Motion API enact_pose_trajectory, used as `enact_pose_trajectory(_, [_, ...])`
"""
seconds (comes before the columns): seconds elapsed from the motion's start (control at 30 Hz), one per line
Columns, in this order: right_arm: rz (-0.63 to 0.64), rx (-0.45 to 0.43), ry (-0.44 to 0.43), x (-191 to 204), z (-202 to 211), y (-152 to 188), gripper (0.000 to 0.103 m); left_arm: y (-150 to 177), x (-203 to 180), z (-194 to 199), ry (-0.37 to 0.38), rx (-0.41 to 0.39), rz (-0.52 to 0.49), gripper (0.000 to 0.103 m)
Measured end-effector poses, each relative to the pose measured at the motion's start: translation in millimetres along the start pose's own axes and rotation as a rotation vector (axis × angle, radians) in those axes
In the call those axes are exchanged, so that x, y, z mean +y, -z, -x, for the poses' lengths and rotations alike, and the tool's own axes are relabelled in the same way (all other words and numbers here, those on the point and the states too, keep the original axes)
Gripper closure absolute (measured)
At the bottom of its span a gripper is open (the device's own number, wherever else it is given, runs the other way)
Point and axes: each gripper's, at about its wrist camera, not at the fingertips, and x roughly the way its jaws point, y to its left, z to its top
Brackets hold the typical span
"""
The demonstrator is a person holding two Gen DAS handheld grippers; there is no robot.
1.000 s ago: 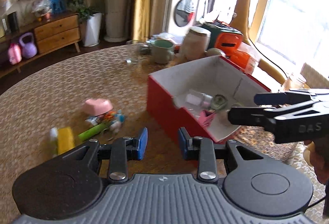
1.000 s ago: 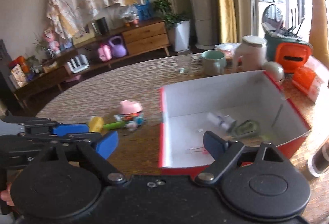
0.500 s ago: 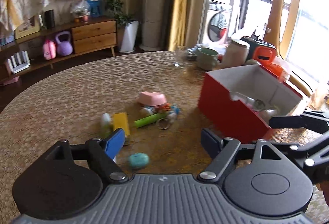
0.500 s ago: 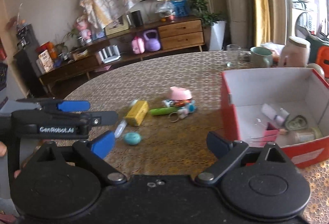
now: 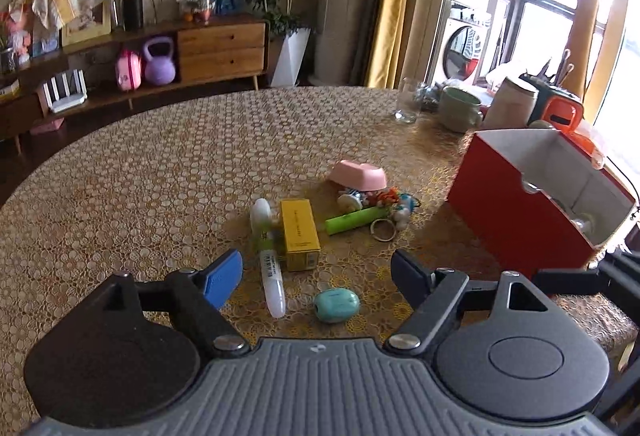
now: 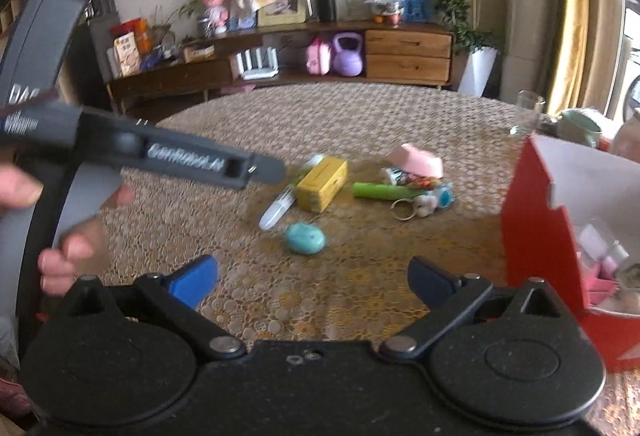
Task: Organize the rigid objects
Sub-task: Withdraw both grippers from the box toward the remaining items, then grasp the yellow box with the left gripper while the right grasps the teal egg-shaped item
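Observation:
My left gripper (image 5: 316,272) stands open and empty just above the patterned table, with a teal oval piece (image 5: 337,304) and a white tube (image 5: 269,264) below its gap. Beyond lie a yellow box (image 5: 299,234), a green tube (image 5: 356,220), a keyring (image 5: 383,228) and a pink dish (image 5: 358,175). The red box (image 5: 516,211) with several small items inside stands at the right. My right gripper (image 6: 312,274) has its jaws opening, nothing between them, a short way before the teal oval piece (image 6: 305,238). The red box (image 6: 536,236) is on its right.
A glass (image 5: 407,103), a green mug (image 5: 458,111) and a pale jar (image 5: 510,103) stand at the table's far right. The left gripper's finger (image 6: 264,169) and a hand (image 6: 68,256) fill the left of the right wrist view. A sideboard stands behind the table.
Both grippers swung left, away from the red box, and lowered over the loose items. The left jaws went from nearly shut to wide open. The right jaws widened a little.

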Motion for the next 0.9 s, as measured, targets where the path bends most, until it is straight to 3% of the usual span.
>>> enact_pose_trajectory(0.53, [0.082, 0.067, -0.001, 5.7, -78.5, -0.9, 0.006, -12.0, 14.6, -84.7, -0.029, 0.085, 0.029, 0.021])
enact_pose_trajectory(0.9, [0.103, 0.099, 0.005, -0.6, -105.3, -1.7, 0.021, -10.8, 11.0, -121.6, -0.035, 0.059, -0.006, 0.021])
